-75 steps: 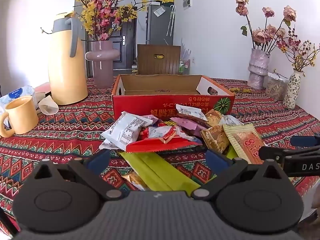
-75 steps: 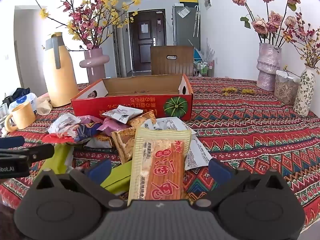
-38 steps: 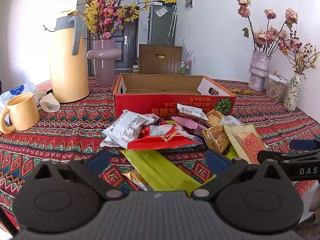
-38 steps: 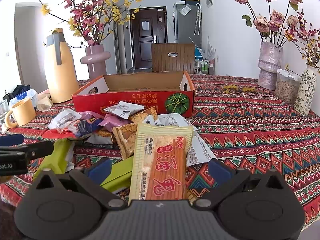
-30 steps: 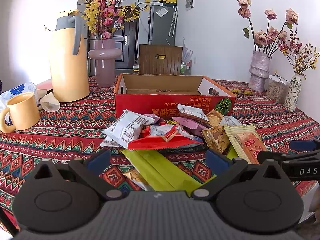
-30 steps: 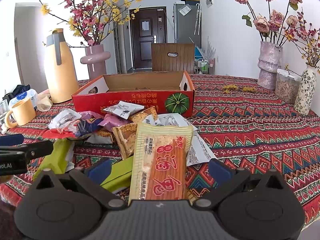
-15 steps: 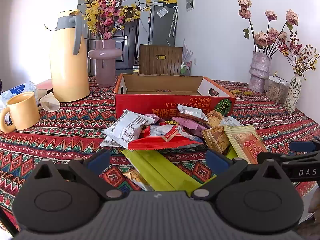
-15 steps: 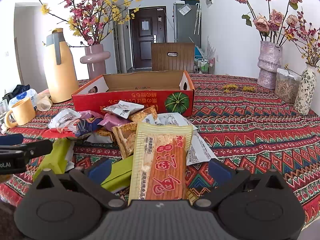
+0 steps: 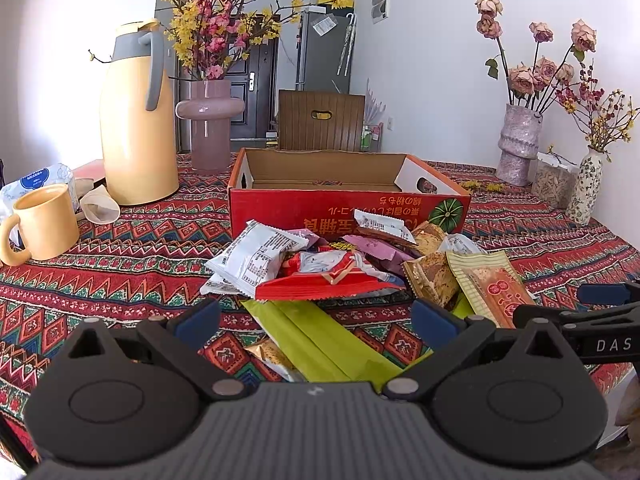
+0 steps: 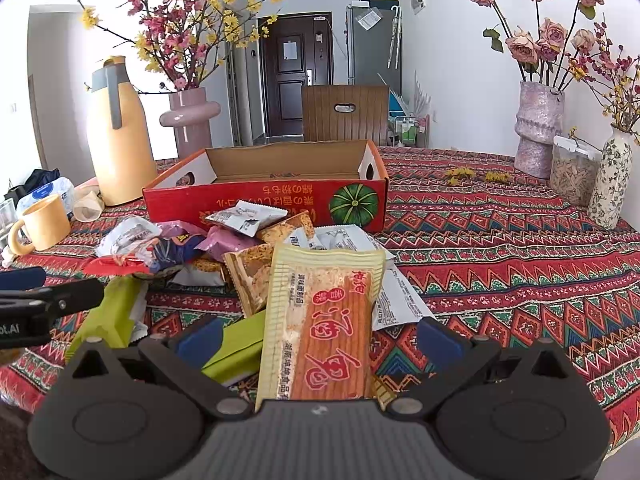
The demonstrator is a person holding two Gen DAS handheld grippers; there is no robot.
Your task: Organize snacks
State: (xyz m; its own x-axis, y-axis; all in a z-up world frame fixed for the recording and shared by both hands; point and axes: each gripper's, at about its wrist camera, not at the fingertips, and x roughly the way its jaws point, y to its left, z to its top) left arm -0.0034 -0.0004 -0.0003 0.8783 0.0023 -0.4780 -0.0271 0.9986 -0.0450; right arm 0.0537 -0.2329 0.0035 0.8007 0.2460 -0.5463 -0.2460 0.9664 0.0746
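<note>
A pile of snack packets (image 9: 328, 264) lies on the patterned tablecloth in front of an open red cardboard box (image 9: 344, 208), which looks empty inside. My left gripper (image 9: 316, 322) is open, hovering over a green packet (image 9: 320, 340) at the pile's near edge. My right gripper (image 10: 318, 338) is open over a yellow-and-orange packet (image 10: 324, 320), which lies between the fingers. The box also shows in the right wrist view (image 10: 264, 196). Each gripper shows at the edge of the other's view.
A yellow thermos jug (image 9: 134, 132), a pink vase with blossoms (image 9: 210, 120) and a yellow mug (image 9: 44, 220) stand at the left. Two vases of dried roses (image 9: 518, 144) and a jar (image 9: 556, 184) stand at the right. A wooden chair (image 9: 320, 120) is behind the box.
Almost nothing has changed; both grippers stay open and hover over the pile with only a slight drift of view.
</note>
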